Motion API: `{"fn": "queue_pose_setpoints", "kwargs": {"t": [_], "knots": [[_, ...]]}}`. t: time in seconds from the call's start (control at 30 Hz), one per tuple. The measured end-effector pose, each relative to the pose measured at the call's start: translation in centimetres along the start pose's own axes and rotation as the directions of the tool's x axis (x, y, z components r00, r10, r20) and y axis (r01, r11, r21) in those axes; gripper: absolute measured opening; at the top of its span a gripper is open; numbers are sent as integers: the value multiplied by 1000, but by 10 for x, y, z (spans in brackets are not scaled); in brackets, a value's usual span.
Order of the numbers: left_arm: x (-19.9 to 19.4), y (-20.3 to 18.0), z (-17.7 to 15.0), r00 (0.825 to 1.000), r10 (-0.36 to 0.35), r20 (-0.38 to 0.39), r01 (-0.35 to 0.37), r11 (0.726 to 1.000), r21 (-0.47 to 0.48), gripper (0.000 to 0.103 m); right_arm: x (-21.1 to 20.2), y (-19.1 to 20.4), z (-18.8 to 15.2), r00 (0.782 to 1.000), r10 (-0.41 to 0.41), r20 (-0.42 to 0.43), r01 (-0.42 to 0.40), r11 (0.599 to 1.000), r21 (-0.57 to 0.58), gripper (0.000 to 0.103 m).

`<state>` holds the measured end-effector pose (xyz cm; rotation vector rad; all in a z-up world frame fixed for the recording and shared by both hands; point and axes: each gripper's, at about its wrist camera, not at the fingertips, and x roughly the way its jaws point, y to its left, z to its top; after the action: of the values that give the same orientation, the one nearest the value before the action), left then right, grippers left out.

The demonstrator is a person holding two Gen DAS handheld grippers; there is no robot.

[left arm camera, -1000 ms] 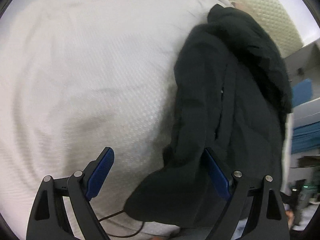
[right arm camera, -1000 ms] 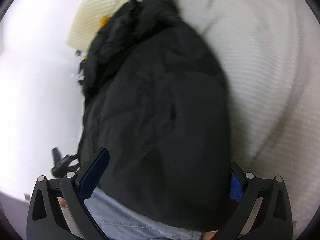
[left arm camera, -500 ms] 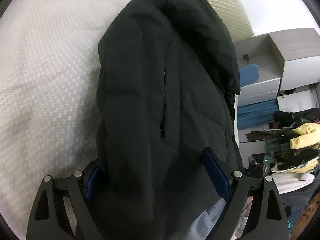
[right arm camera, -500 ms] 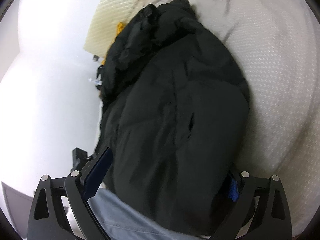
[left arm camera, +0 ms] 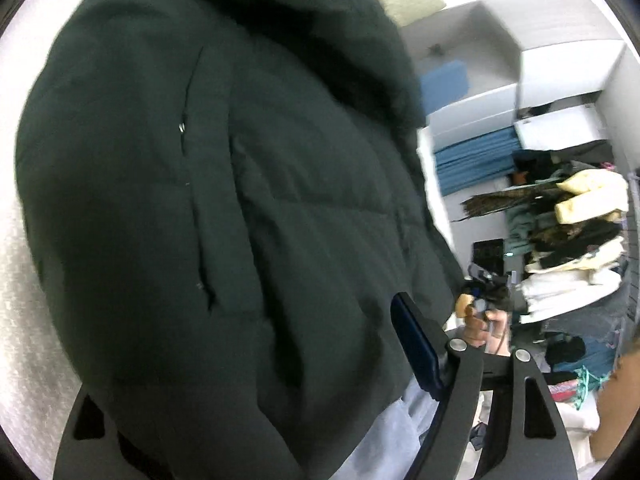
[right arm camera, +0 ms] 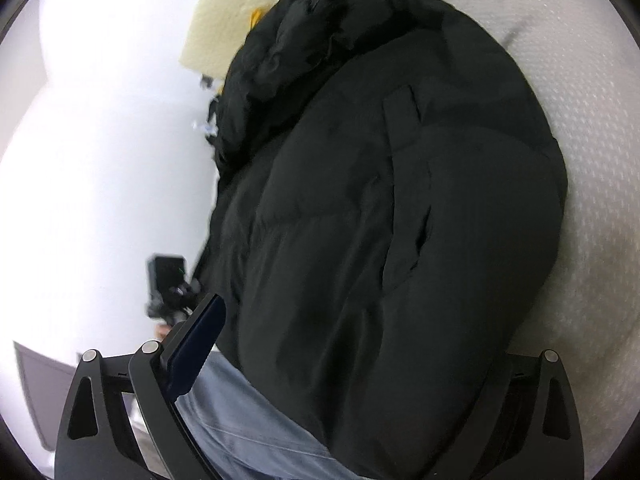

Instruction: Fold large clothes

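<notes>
A large black puffer jacket (left arm camera: 224, 208) lies on a white textured bed cover (left arm camera: 24, 320) and fills most of both views; it also shows in the right wrist view (right arm camera: 392, 208). My left gripper (left arm camera: 256, 364) is open, its jaws wide apart astride the jacket's hem, and the left finger is hidden under the fabric. My right gripper (right arm camera: 360, 348) is open too, astride the hem from the other side, with its right finger hidden behind the jacket. The blue pad of each visible finger (left arm camera: 416, 344) (right arm camera: 196, 344) stands clear of the cloth.
Light blue denim (right arm camera: 248, 428) shows below the hem. A cream quilted pillow (right arm camera: 228, 16) lies past the jacket's hood. White shelves (left arm camera: 520, 80) and a heap of clothes (left arm camera: 568, 240) stand to the right. A hand holding the other gripper (left arm camera: 484, 320) shows beside the jacket.
Both grippers have moved in close over the jacket, so it now fills the views. The left gripper swung right from bare bed cover onto the jacket. Jaws stayed wide open.
</notes>
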<state>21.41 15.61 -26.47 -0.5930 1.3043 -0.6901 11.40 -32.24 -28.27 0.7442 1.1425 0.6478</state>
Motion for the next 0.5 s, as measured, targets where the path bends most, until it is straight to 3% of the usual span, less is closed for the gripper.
{"fn": "queue_pose_setpoints", "kwargs": {"t": [0.1,0.17,0.27,0.37,0.5], "knots": [[5,-2,2,998,52,-22,-53,998,-40,64,-4,-6,0,1000,-6,1,6,1000,24,80],[2,0,-2,998,65,-8,-66,995,-79,58,-5,-7,1,1000,-17,9,17,999,32,54],[-4,2,-7,993,114,12,-112,987,-113,40,-13,-7,0,999,-28,37,27,999,28,25],[-18,-4,-14,981,184,55,-178,979,-96,25,-25,7,-2,996,-25,88,28,999,-37,12],[-39,-23,-22,961,234,148,-223,971,-90,13,-43,27,-7,987,-14,158,36,990,-139,8]]}}
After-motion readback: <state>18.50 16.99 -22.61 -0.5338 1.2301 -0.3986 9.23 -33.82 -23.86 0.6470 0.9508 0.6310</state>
